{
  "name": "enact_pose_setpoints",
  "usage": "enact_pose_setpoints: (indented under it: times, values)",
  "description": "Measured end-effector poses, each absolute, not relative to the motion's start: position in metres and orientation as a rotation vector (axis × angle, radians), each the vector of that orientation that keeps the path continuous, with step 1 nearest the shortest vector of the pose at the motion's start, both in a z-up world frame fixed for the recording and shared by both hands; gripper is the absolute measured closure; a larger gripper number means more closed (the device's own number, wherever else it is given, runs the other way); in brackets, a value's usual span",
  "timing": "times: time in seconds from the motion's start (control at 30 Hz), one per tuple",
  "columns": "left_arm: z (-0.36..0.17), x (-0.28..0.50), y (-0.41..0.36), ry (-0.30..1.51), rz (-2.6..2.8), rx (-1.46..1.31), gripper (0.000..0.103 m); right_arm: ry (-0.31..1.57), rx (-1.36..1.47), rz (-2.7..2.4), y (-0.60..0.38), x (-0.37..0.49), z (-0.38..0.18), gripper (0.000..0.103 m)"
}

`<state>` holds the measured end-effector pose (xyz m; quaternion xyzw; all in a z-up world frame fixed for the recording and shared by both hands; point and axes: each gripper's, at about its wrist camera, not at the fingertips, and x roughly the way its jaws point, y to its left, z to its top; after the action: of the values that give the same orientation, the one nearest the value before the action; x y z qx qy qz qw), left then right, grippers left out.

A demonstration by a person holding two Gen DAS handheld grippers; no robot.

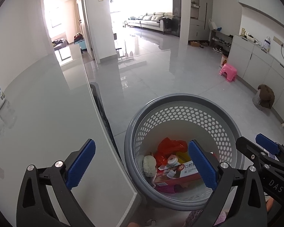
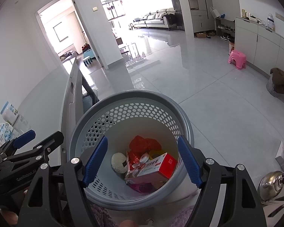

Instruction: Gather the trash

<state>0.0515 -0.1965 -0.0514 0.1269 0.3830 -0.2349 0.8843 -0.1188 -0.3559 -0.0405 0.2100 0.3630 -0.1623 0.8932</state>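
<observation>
Trash lands in basket as both grippers hang empty above it

Left wrist view: the left gripper [image 1: 142, 162] hovers with its blue fingers [image 1: 202, 164] spread wide and nothing between them, one over the edge of the grey bench [image 1: 47, 113], the other over the mouth of the grey perforated basket [image 1: 181, 102]. The basket stands on the tiled floor just beside the bench edge, likely set there so items can be carried a short way off the top and dropped in. Down in it lie a red plastic bag [image 1: 168, 147], a white puffy ball [image 1: 149, 163] and a red-and-white carton [image 1: 179, 174]. The right gripper [image 1: 263, 151] shows at the right edge.

Right wrist view: the right gripper [image 2: 142, 158] points down into the same basket [image 2: 130, 96], fingers [image 2: 96, 158] apart and bare, framing the carton [image 2: 157, 166], the ball [image 2: 119, 159] and the red bag [image 2: 143, 143] at the bottom. The gap looks deliberate, a release posture over the opening. Packets [image 2: 7, 124] sit on the bench at far left, possibly next for collection; a kettle [image 2: 272, 181] stands at lower right.
</observation>
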Motion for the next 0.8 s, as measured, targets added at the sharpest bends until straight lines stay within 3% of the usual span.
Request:
enact_pose_setpoints:
  times: [0.8]
  values:
    - [-0.0508,0.0479,-0.1988,0.798,-0.474,0.275,0.006,0.752,0.432,-0.337,-0.3545,-0.1193,-0.0403,0.03]
